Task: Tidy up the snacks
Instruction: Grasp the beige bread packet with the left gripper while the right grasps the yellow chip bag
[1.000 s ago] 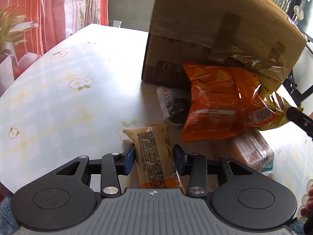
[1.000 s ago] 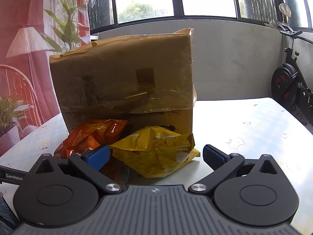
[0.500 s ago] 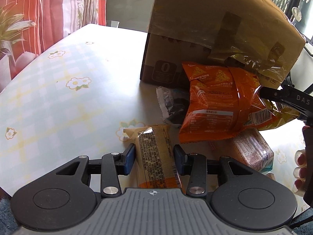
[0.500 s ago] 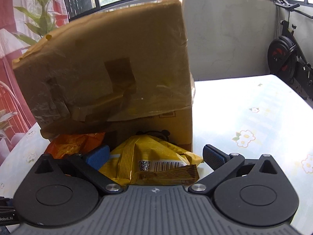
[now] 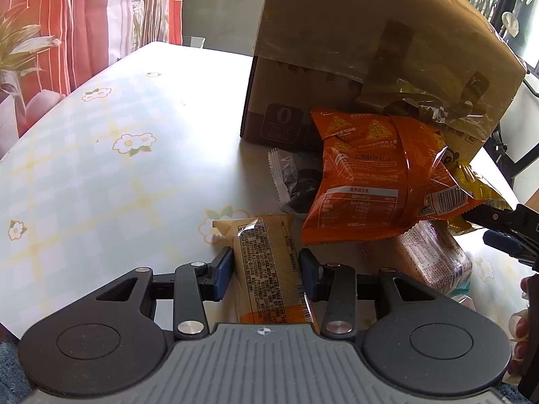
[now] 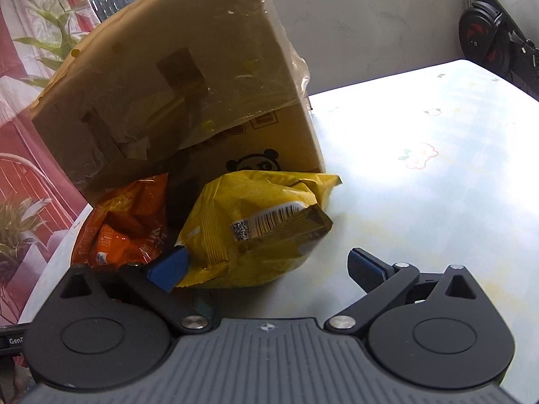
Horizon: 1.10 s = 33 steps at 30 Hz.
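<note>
The right hand-held gripper, jaws apart, straddles the near end of the yellow snack bag lying on the tabletop against the cardboard box, while the left hand-held gripper clamps a tan wafer packet lengthwise.

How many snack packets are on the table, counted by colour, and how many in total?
Orange: 1, orange chip bag
Yellow: 1, yellow bag
Tan: 1, tan bar packet
Clear with dark contents: 1, clear packet
Pinkish: 1, pinkish packet
Total: 5 packets in view.
</note>
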### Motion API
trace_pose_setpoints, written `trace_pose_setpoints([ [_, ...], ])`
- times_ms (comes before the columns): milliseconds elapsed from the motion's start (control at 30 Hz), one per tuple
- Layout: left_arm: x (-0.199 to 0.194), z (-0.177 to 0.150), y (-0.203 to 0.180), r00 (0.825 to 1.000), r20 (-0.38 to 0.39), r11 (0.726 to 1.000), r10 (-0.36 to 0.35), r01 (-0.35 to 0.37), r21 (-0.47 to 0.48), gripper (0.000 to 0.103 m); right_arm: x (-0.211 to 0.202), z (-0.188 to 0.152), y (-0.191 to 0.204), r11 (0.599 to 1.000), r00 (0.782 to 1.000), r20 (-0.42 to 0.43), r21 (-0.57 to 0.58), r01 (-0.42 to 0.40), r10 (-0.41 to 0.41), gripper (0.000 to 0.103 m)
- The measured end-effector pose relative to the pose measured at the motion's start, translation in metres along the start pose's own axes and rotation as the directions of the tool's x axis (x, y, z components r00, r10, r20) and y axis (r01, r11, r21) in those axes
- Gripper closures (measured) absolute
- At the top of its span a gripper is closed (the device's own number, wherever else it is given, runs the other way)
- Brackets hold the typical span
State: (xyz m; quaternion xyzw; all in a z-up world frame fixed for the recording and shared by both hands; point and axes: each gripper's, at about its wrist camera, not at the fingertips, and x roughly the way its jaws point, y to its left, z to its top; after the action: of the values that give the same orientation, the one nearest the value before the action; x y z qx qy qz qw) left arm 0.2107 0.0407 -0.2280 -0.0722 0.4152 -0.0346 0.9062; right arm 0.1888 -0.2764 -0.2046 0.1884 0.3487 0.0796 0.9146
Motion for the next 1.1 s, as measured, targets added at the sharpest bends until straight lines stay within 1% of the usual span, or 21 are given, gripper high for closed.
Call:
trace_pose_setpoints([
  [33, 0.0, 0.0, 0.0, 1.0, 0.0, 1.0, 0.0, 0.0, 0.0, 0.058, -0.003, 0.001, -0.001, 1.0, 1.0, 0.004, 0.0, 0.005, -0.005, 0.002],
  [100, 0.0, 0.0, 0.0, 1.0, 0.0, 1.0, 0.0, 0.0, 0.0, 0.058, -0.01, 0.003, 0.001, 1.0, 1.0, 0.019, -0.011, 0.017, -0.017, 0.007],
  [133, 0.0, 0.0, 0.0, 1.0, 0.0, 1.0, -0.001, 0.001, 0.001, 0.058, -0.014, 0.005, 0.004, 0.999, 0.999, 0.031, -0.021, 0.029, -0.029, 0.008],
  [300, 0.0, 0.0, 0.0, 1.0, 0.001, 1.0, 0.0, 0.0, 0.003, 0.058, -0.032, 0.016, 0.014, 0.999, 0.994, 0.108, -0.022, 0.028, -0.025, 0.007],
  [367, 0.0, 0.0, -0.001, 1.0, 0.003, 1.0, 0.001, -0.001, 0.006, 0.058, -0.032, 0.024, 0.022, 0.999, 0.991, 0.132, -0.035, 0.03, -0.025, 0.006],
  [433, -0.001, 0.0, -0.001, 1.0, 0.003, 1.0, 0.001, -0.001, 0.007, 0.058, -0.026, 0.031, 0.027, 0.998, 0.992, 0.122, -0.05, 0.041, -0.035, 0.006],
  [533, -0.001, 0.0, 0.0, 1.0, 0.004, 1.0, -0.003, 0.003, 0.006, 0.058, -0.007, 0.038, 0.031, 0.995, 0.993, 0.107, -0.072, 0.067, -0.059, 0.006],
  [600, -0.001, 0.0, 0.0, 1.0, 0.003, 1.0, -0.006, 0.006, 0.006, 0.059, 0.011, 0.04, 0.031, 0.992, 0.994, 0.074, -0.091, 0.086, -0.079, 0.006],
  [667, -0.001, 0.0, 0.002, 1.0, 0.002, 1.0, -0.009, 0.009, 0.002, 0.059, 0.028, 0.039, 0.034, 0.99, 0.997, 0.015, -0.115, 0.082, -0.081, 0.006],
  [700, -0.001, 0.0, 0.002, 1.0, 0.002, 1.0, -0.009, 0.009, 0.0, 0.059, 0.032, 0.037, 0.034, 0.99, 0.997, 0.003, -0.116, 0.076, -0.077, 0.005],
  [733, -0.002, 0.0, 0.002, 1.0, 0.002, 1.0, -0.009, 0.009, -0.004, 0.059, 0.032, 0.034, 0.032, 0.992, 0.997, 0.015, -0.105, 0.076, -0.075, 0.005],
  [767, -0.002, 0.0, 0.003, 1.0, 0.002, 1.0, -0.007, 0.007, -0.008, 0.059, 0.031, 0.032, 0.03, 0.994, 0.998, 0.016, -0.091, 0.066, -0.065, 0.008],
  [800, -0.003, 0.0, 0.004, 1.0, 0.002, 1.0, -0.005, 0.005, -0.013, 0.059, 0.028, 0.03, 0.028, 0.996, 0.999, 0.013, -0.078, 0.046, -0.046, 0.013],
  [867, -0.004, 0.001, 0.004, 1.0, 0.008, 1.0, -0.001, 0.001, -0.016, 0.059, 0.023, 0.025, 0.024, 0.997, 0.999, 0.006, -0.07, 0.033, -0.033, 0.017],
  [1000, -0.01, 0.003, 0.005, 0.999, 0.033, 1.0, 0.002, -0.001, -0.02, 0.061, 0.004, 0.013, 0.015, 0.997, 0.999, 0.023, -0.064, 0.042, -0.04, 0.021],
  [1100, -0.017, 0.005, 0.006, 0.999, 0.054, 1.0, 0.007, -0.006, -0.026, 0.062, -0.011, 0.008, 0.007, 0.999, 0.999, 0.03, -0.043, 0.011, -0.009, 0.021],
])
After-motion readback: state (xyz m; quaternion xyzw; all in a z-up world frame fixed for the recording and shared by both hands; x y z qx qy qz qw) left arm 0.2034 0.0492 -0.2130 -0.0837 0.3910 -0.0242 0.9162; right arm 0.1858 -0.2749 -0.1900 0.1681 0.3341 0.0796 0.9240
